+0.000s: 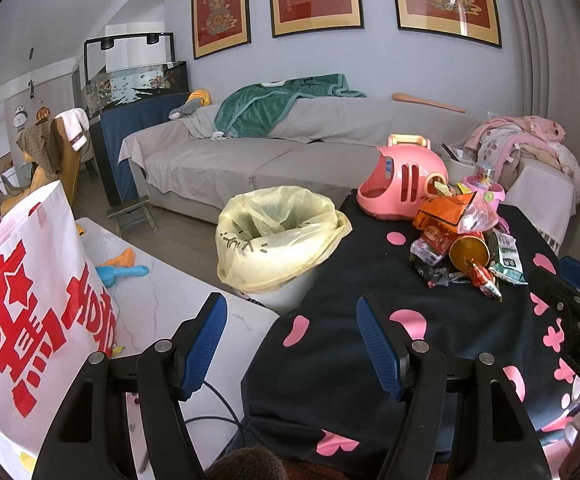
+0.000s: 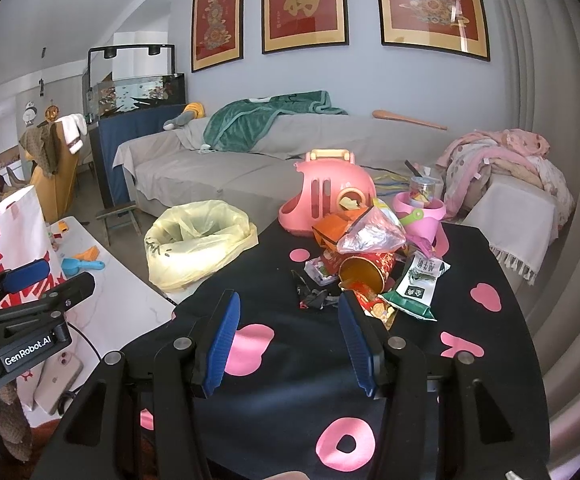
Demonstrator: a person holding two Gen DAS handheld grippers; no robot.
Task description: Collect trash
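A pile of trash (image 1: 464,246) (image 2: 370,264), wrappers, a red paper cup and an orange carton, lies on a table under a black cloth with pink shapes (image 1: 370,344) (image 2: 290,360). A white bin lined with a yellow bag (image 1: 277,232) (image 2: 197,240) stands left of the table. My left gripper (image 1: 292,312) is open and empty, over the cloth's left edge, near the bin. My right gripper (image 2: 287,312) is open and empty, just in front of the pile. Each gripper shows at the edge of the other's view.
A pink toy carrier (image 1: 404,178) (image 2: 330,196) and a pink bucket (image 2: 420,210) stand behind the pile. A white marble table (image 1: 157,300) at left holds a red-and-white bag (image 1: 29,320), toys and a phone (image 2: 57,380). A grey sofa (image 1: 249,148) is behind.
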